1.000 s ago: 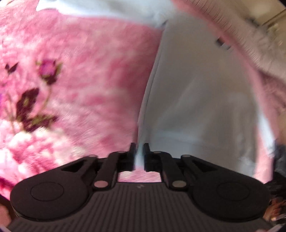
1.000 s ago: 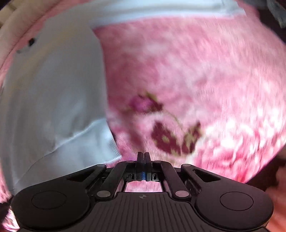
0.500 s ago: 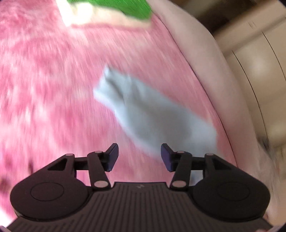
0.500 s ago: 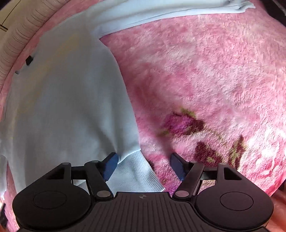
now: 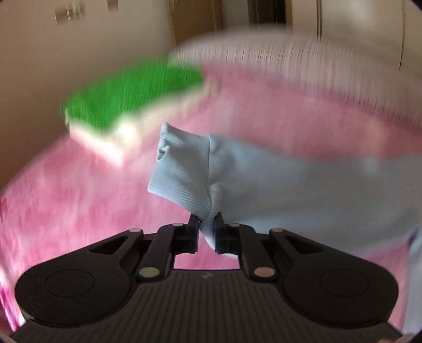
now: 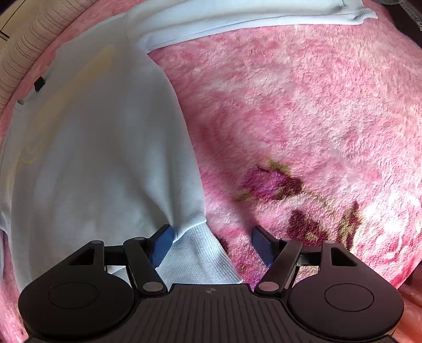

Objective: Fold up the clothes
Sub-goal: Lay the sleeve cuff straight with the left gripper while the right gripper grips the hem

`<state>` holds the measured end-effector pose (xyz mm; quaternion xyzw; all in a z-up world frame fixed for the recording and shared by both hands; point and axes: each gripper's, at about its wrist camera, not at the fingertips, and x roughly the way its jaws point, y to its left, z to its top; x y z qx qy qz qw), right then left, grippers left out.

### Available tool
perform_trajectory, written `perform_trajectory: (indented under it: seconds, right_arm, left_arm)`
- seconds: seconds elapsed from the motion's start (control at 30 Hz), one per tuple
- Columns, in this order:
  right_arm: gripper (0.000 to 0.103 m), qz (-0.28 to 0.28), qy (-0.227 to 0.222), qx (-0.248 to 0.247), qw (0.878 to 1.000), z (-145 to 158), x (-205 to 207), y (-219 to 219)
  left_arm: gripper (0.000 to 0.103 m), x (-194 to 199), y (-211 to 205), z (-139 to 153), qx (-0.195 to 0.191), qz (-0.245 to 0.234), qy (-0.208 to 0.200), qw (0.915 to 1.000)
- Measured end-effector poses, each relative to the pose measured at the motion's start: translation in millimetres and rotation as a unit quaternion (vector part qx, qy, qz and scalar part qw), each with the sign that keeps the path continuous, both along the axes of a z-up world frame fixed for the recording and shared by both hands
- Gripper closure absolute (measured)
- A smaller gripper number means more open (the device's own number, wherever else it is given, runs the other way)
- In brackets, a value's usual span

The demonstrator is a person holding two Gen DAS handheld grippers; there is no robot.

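Note:
A pale blue sweatshirt [image 6: 100,147] lies spread on a pink floral blanket [image 6: 303,105], one sleeve [image 6: 237,15] stretched along the far edge. My right gripper [image 6: 211,238] stands open over the ribbed hem corner [image 6: 195,253], its blue pads [image 6: 162,241] on either side of it. In the left wrist view, the other sleeve [image 5: 303,190] runs off to the right, and its ribbed cuff [image 5: 182,168] stands up past the fingers. My left gripper [image 5: 207,227] is shut on the sleeve just behind that cuff.
A green and cream folded item [image 5: 124,105] sits on the blanket [image 5: 79,195] at the far left of the left wrist view. A pale ribbed cushion or headboard [image 5: 303,60] borders the blanket, with walls and cupboard doors [image 5: 356,29] beyond. The left view is motion-blurred.
The left gripper let go of the sweatshirt edge, opened, swung to the sleeve and shut on it behind the cuff. The right gripper opened a second ago and has stayed open over the hem.

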<state>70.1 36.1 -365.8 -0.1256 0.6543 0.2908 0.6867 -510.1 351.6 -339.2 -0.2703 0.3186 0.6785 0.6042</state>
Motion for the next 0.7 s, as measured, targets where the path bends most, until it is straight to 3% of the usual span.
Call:
perform_trajectory:
  seconds: [0.1, 0.17, 0.27, 0.37, 0.4, 0.5, 0.53, 0.6, 0.67, 0.7]
  right_arm:
    - [0.03, 0.004, -0.005, -0.001, 1.0, -1.2, -2.7, 0.8]
    - [0.03, 0.011, -0.005, 0.002, 1.0, 0.3, -3.9, -0.9]
    - [0.03, 0.007, -0.003, 0.009, 1.0, 2.0, -2.4, -11.9]
    - [0.03, -0.016, -0.001, 0.023, 1.0, 6.8, 3.9, -30.3]
    - [0.03, -0.022, 0.002, 0.031, 0.999, 8.8, 4.6, -33.1]
    - [0.03, -0.039, 0.014, 0.055, 0.998, 14.9, 6.7, -41.5]
    - [0.03, -0.044, 0.018, 0.063, 0.997, 16.9, 7.5, -44.4]
    - [0.03, -0.048, 0.025, 0.08, 0.995, 19.4, 8.7, -48.1]
    - [0.031, -0.042, 0.031, 0.101, 0.993, 21.3, 11.0, -55.1]
    - [0.031, -0.036, 0.031, 0.107, 0.993, 19.9, 11.1, -55.0]
  left_arm:
    - [0.083, -11.4, 1.3, -13.3, -0.023, 0.01, -0.016, 0.9996]
    - [0.081, -9.4, 3.8, -5.8, -0.032, 0.017, -0.029, 0.9989]
    - [0.076, -12.8, -12.6, 9.2, -0.05, 0.015, -0.1, 0.9936]
    - [0.07, -1.2, -47.7, 14.0, -0.116, -0.053, -0.195, 0.9724]
    - [0.066, 7.4, -61.3, 11.8, -0.148, -0.079, -0.223, 0.9603]
    - [0.065, 36.5, -99.7, -1.5, -0.223, -0.135, -0.289, 0.9211]
    - [0.063, 45.3, -109.5, -6.6, -0.234, -0.143, -0.297, 0.9147]
    - [0.057, 59.2, -123.4, -17.3, -0.248, -0.144, -0.3, 0.91]
    - [0.056, 66.8, -130.0, -26.9, -0.252, -0.124, -0.293, 0.914]
    - [0.051, 68.6, -132.4, -28.3, -0.244, -0.112, -0.297, 0.9163]
